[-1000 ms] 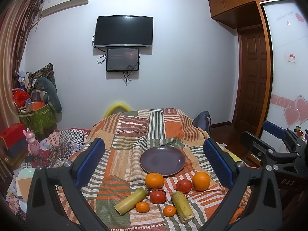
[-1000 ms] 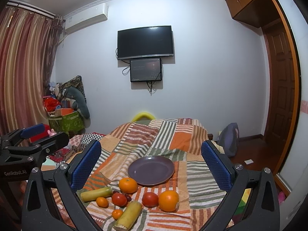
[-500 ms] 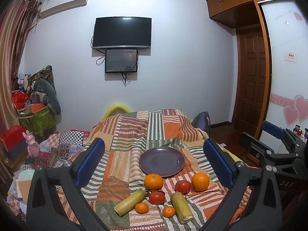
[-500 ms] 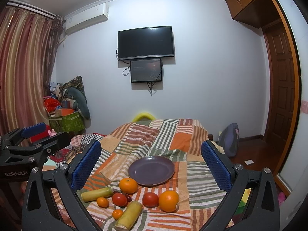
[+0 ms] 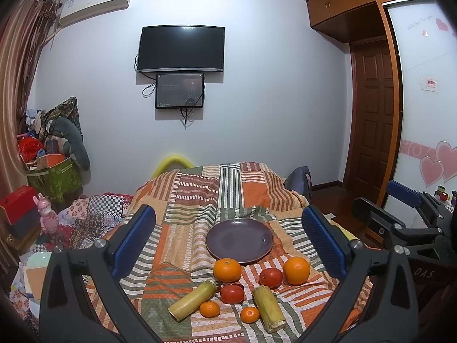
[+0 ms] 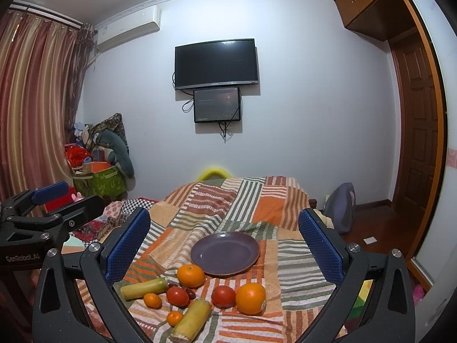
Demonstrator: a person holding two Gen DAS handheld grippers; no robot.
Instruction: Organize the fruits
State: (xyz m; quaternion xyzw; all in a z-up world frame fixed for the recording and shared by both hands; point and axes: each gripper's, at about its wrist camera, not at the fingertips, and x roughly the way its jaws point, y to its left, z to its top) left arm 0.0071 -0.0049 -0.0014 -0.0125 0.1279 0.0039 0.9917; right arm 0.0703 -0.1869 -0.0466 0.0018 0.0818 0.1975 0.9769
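Note:
An empty purple plate [image 5: 239,240] [image 6: 225,253] lies on a striped patchwork cloth [image 5: 197,194]. In front of it lie two large oranges [image 5: 227,269] [image 5: 296,270], two red tomatoes [image 5: 270,277] [image 5: 232,293], two small mandarins [image 5: 209,309] [image 5: 250,314] and two yellow-green cane pieces [image 5: 192,300] [image 5: 269,308]. My left gripper [image 5: 228,245] is open and empty, held above and short of the fruit. My right gripper [image 6: 224,248] is open and empty, likewise short of the fruit. Each gripper shows at the edge of the other's view.
A wall with a TV [image 5: 181,48] stands behind the cloth-covered surface. Bags and toys [image 5: 51,168] pile up at the left. A wooden door [image 5: 371,125] and a blue bag [image 6: 341,207] are at the right. The cloth drops off at the far and right edges.
Both views have shifted only slightly; the fruit and plate lie where they were and both grippers stay open.

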